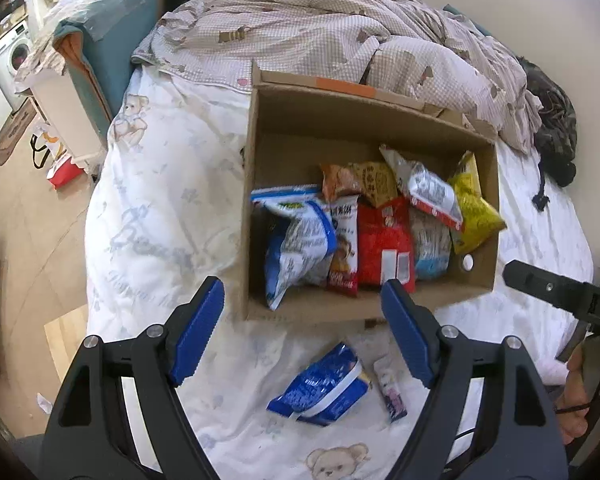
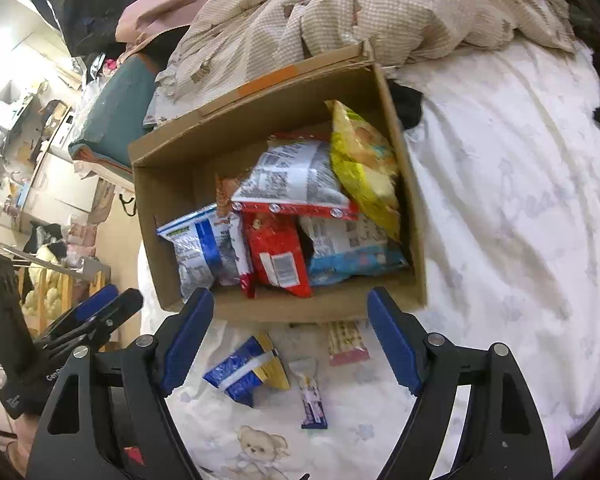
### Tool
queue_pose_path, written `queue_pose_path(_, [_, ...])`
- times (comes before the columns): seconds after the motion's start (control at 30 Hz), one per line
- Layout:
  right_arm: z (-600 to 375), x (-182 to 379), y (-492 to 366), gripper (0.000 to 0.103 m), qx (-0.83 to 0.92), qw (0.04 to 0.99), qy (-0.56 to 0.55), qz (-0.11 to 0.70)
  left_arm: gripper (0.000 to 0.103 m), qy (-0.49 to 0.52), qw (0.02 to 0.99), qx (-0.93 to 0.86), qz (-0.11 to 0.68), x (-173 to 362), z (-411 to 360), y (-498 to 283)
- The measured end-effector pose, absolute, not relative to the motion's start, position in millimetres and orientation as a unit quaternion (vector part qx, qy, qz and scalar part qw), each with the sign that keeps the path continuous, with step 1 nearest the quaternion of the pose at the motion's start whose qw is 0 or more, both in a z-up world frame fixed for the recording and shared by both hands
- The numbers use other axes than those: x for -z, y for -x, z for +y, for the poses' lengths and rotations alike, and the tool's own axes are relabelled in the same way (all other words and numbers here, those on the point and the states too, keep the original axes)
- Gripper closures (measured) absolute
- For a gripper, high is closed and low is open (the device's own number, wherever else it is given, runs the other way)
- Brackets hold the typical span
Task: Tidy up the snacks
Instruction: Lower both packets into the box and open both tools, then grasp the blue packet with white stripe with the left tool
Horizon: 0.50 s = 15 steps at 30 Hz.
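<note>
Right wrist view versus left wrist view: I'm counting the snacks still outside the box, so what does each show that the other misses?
Only the right wrist view shows a pink-edged flat snack packet on the sheet just in front of the box. Only the left wrist view shows a white washing machine far left. Both show the brown cardboard box holding packets, plus a blue foil snack bag and a small white-and-purple snack bar lying loose on the white bear-print bedsheet. The left gripper and right gripper are open and empty.

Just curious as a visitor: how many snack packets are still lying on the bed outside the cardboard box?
3: a blue packet, a small purple bar beside it, and a pink packet touching the box. The box may hide others.
</note>
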State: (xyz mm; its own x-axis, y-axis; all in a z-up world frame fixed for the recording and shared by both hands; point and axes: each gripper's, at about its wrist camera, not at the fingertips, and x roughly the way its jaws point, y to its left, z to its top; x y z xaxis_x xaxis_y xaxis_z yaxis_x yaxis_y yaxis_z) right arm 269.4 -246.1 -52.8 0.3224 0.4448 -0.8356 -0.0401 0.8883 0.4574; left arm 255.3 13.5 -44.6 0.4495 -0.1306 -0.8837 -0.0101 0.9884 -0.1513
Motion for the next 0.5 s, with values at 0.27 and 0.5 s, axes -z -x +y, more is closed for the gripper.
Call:
queue_pose_path(0.27, [-247, 64, -228, 0.021, -0.148, 0.793, -0.183, 0.561, 0.025, 0.062, 0.841, 0.048, 0.536, 61, 21, -224])
queue_pose_path(0.5, [-249, 84, -208, 0.021, -0.143, 0.783, -0.199, 0.571, 0.025, 0.019, 0.779, 0.104, 0.618, 117, -5, -217])
